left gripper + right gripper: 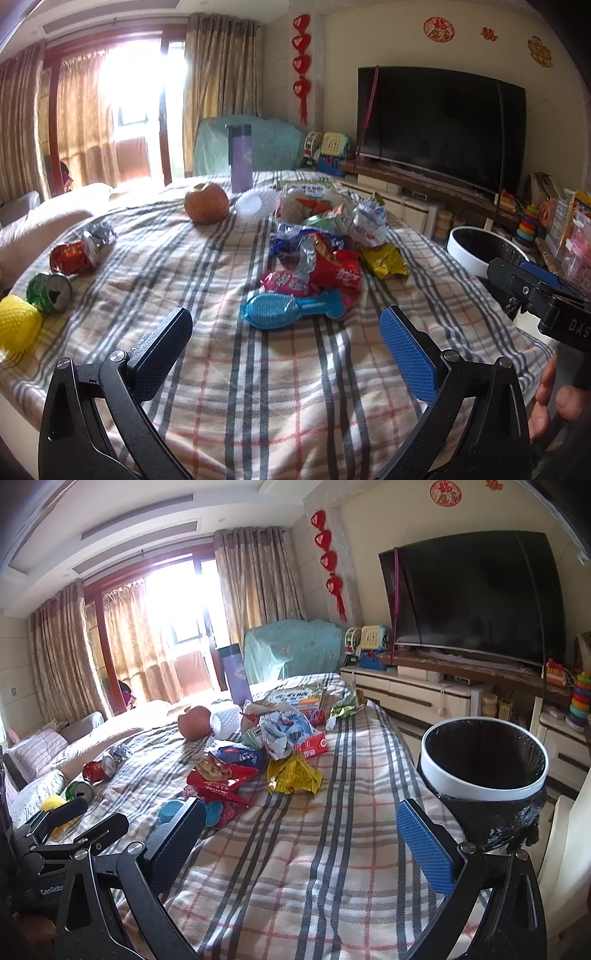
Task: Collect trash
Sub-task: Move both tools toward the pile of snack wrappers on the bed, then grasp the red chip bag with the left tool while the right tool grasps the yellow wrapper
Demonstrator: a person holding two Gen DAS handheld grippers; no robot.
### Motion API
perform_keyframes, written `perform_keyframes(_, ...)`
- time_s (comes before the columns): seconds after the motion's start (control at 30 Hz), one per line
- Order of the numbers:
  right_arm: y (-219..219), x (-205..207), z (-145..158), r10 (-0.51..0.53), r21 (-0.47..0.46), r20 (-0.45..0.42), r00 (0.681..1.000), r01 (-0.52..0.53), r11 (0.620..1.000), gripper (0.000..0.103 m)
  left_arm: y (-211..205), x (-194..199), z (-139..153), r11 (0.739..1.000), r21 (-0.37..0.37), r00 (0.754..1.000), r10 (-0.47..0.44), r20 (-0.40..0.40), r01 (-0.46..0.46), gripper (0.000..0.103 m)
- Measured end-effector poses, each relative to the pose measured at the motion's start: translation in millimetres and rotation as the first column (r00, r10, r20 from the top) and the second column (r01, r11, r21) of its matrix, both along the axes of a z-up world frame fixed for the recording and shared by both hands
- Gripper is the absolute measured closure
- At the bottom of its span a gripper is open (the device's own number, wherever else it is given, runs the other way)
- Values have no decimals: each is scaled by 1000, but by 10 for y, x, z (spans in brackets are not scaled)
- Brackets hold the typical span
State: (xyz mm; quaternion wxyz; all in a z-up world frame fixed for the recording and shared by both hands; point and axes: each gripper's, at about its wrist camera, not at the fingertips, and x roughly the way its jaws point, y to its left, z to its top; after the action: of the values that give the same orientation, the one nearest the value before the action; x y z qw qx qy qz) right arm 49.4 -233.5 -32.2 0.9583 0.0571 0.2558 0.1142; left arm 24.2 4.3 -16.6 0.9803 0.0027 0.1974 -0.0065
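Note:
A pile of snack wrappers (pixel 325 240) lies mid-table on the plaid cloth (pixel 258 387), with a red bag (pixel 338 271), a yellow bag (pixel 384 260) and a blue brush-shaped packet (pixel 291 308) nearest. The pile also shows in the right wrist view (pixel 258 749). Crushed red (pixel 75 254) and green (pixel 50 290) cans lie at the left. My left gripper (pixel 288 332) is open and empty, short of the blue packet. My right gripper (pixel 301 830) is open and empty over bare cloth. A white bin with a black liner (pixel 484 771) stands right of the table.
A purple bottle (pixel 241 158), an orange fruit (pixel 207 203) and a white foam net (pixel 256 203) stand at the far end. A yellow foam net (pixel 16 326) lies at the left edge. A TV (pixel 439 125), toys and a sofa surround the table.

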Motion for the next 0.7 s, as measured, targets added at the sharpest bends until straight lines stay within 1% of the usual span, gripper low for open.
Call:
perform_keyframes(0.07, -5, 66, -34, 9, -1, -21, 1000, -9, 1000, 0, 3, 80, -37, 1000, -6, 1000, 2, 0, -2, 0)
perform_keyframes(0.13, -11, 137, -58, 17, 8, -40, 999, -17, 1000, 0, 19, 146, -66, 1000, -2, 1000, -1, -26, 1, 0)
perform_keyframes(0.17, -16, 164, -70, 22, 22, -26, 999, -21, 1000, 0, 26, 187, -86, 1000, -9, 999, -5, -43, 5, 0)
perform_keyframes(0.2, -25, 200, -73, 25, 14, -32, 999, -24, 1000, 0, 26, 223, -97, 1000, -2, 999, -6, -53, 6, 0)
perform_keyframes(0.23, -25, 224, -82, 27, 29, -25, 999, -27, 999, 0, 23, 264, -113, 1000, 0, 998, -5, -68, 5, 0)
perform_keyframes(0.27, -27, 272, -94, 30, 27, -38, 999, -29, 999, 0, 19, 305, -134, 1000, 3, 996, -7, -91, 7, 0)
perform_keyframes(0.3, -30, 323, -111, 32, 17, -44, 999, -31, 999, 0, 15, 346, -158, 1000, 7, 991, -10, -131, 11, 0)
perform_keyframes(0.33, -24, 375, -131, 31, -18, -39, 999, -31, 999, 0, 14, 384, -183, 1000, 6, 986, -11, -165, 13, 0)
perform_keyframes(0.37, -29, 437, -150, 33, -18, -54, 998, -34, 999, 0, 14, 436, -218, 1000, 4, 975, -14, -222, 15, 0)
perform_keyframes(0.43, -29, 532, -180, 37, -12, -68, 997, -38, 999, 1, 9, 526, -249, 1000, 0, 960, -18, -281, 18, 0)
perform_keyframes(0.5, -42, 643, -212, 41, -13, -92, 995, -42, 999, 1, -4, 628, -250, 1000, -13, 956, -25, -294, 23, 0)
perform_keyframes(0.53, -44, 672, -219, 47, 13, -97, 994, -45, 999, 2, -15, 667, -243, 1000, -13, 960, -27, -280, 24, 0)
perform_keyframes(0.6, -62, 759, -231, 55, 20, -108, 993, -53, 998, 8, -41, 752, -233, 1000, -9, 961, -31, -274, 29, 0)
perform_keyframes(0.63, -56, 800, -237, 56, 14, -108, 993, -55, 998, 10, -55, 792, -224, 999, -5, 960, -33, -278, 33, 0)
perform_keyframes(0.7, -56, 882, -244, 59, -2, -119, 991, -60, 998, 17, -90, 857, -207, 999, 3, 961, -41, -272, 43, 0)
